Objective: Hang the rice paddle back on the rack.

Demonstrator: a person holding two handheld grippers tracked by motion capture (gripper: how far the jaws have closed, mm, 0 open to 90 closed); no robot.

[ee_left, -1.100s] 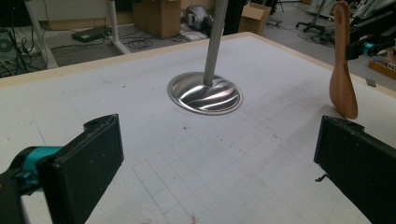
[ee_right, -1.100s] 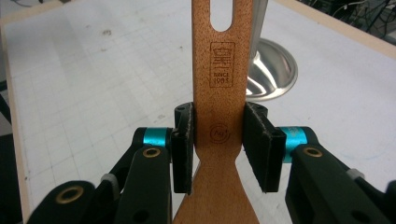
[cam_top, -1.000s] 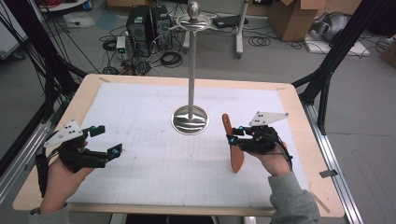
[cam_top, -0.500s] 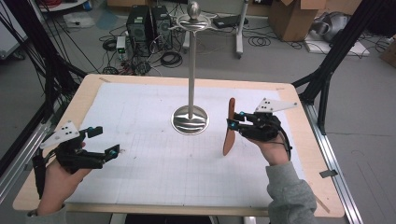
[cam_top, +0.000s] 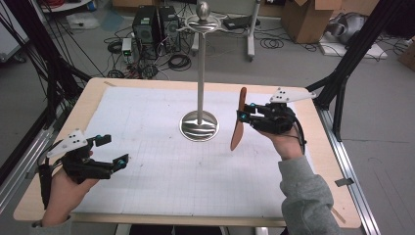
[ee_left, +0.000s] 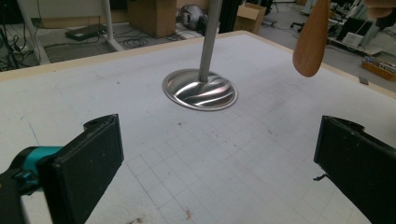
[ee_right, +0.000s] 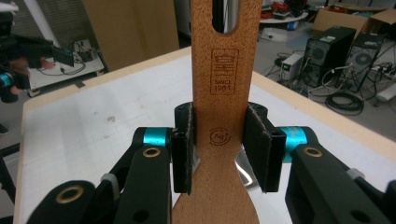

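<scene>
Fingers of the left gripper [cam_top: 111, 151] stood wide apart with nothing between them, low over the near left part of the counter [cam_top: 83, 110], the person's left hand [cam_top: 66, 188] coming in from the bottom edge. In the left gripper view the two black pads [ee_left: 86, 163] framed bare gridded paper [ee_left: 187, 158] and touched nothing.

Farther in and to the right, the right gripper [cam_top: 243, 116] was held above the counter, well apart from the left one, with a grey sleeve [cam_top: 306, 196] behind it. Its fingers were closed on a wooden spatula [cam_top: 238, 125]; the right gripper view showed both pads [ee_right: 183, 147] pressed against the narrow edges of the handle [ee_right: 223, 93], just above where the wood widened into the blade. The spatula hung clear of the counter, nearly upright with a slight tilt, its broad blade pointing down and its slotted handle end up. A stamped maker's mark sat on the handle face above the grip.

Just left of the spatula stood a metal stand [cam_top: 200, 73], its round polished base [cam_top: 198, 126] resting near the middle of the counter and its thin pole rising to a ball finial with short arms. The spatula was near the pole but not touching it. Beyond the counter's far edge lay cables, computer towers [cam_top: 155, 22] and cardboard boxes [cam_top: 303, 17] on the floor.
</scene>
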